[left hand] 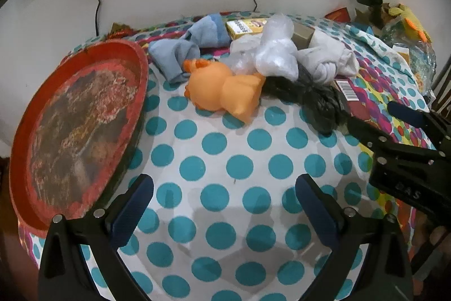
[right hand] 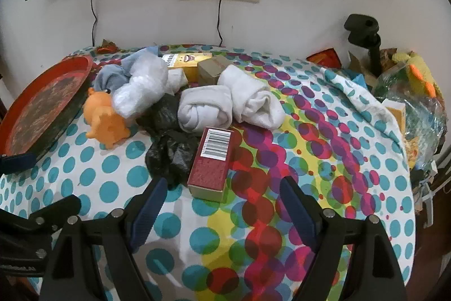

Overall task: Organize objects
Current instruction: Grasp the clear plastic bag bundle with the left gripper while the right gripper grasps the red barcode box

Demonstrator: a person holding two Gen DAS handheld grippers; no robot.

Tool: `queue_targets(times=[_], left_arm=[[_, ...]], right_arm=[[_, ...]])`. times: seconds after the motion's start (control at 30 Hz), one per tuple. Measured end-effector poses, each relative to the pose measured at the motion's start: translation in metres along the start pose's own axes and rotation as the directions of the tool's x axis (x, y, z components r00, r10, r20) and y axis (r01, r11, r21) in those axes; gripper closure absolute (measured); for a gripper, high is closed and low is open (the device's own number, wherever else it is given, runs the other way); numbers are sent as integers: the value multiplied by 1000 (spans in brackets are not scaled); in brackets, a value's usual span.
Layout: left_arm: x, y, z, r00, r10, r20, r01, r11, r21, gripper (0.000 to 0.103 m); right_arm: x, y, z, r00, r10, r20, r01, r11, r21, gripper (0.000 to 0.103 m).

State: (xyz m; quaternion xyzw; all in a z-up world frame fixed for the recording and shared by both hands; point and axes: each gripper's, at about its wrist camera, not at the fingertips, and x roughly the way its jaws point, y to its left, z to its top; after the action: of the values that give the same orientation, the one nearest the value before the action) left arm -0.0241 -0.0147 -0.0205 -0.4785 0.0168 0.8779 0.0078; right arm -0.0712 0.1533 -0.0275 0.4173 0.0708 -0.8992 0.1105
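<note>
Both grippers wide open, empty: left gripper [left hand: 225, 205] over bare dotted cloth [left hand: 225, 160], right gripper [right hand: 221, 205] just short of red box [right hand: 212, 160]. Orange toy [left hand: 225, 92], socks [right hand: 231, 103], bags piled mid-table beside red tray [left hand: 76, 126].

Both wrist views tilt down, sharing the orange toy [left hand: 225, 89].

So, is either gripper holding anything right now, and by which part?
Nothing is held. The left gripper and right gripper both stand open above the cloth, nothing between their fingers; the red box lies untouched ahead.
</note>
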Motion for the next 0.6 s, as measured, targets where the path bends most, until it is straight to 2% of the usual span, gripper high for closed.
queue_targets(times=[0.2, 0.27, 0.33, 0.37, 0.43, 0.5, 0.6], left_arm=[[6, -6, 1, 1000, -6, -15, 7, 999, 54, 3], [9, -11, -1, 1000, -12, -19, 14, 997, 81, 3], [10, -16, -3, 1000, 14, -11, -13, 994, 109, 6], [10, -17, -4, 1000, 20, -8, -19, 993, 117, 6], [11, -20, -6, 999, 32, -7, -30, 990, 135, 6], [10, -20, -6, 999, 53, 4, -53, 988, 146, 6], [11, -15, -6, 999, 49, 4, -49, 990, 131, 5]], right_arm=[[13, -4, 2, 1000, -17, -14, 17, 1000, -1, 19], [15, -6, 0, 1000, -3, -18, 3, 1000, 2, 23], [18, -7, -2, 999, 11, -32, -11, 1000, 6, 37], [20, -8, -3, 999, 18, -42, -17, 1000, 6, 41], [23, -9, -6, 998, 14, -56, -14, 1000, 5, 58], [25, -12, -8, 998, 22, -59, -21, 1000, 14, 64], [26, -16, -8, 998, 23, -51, -23, 1000, 14, 64]])
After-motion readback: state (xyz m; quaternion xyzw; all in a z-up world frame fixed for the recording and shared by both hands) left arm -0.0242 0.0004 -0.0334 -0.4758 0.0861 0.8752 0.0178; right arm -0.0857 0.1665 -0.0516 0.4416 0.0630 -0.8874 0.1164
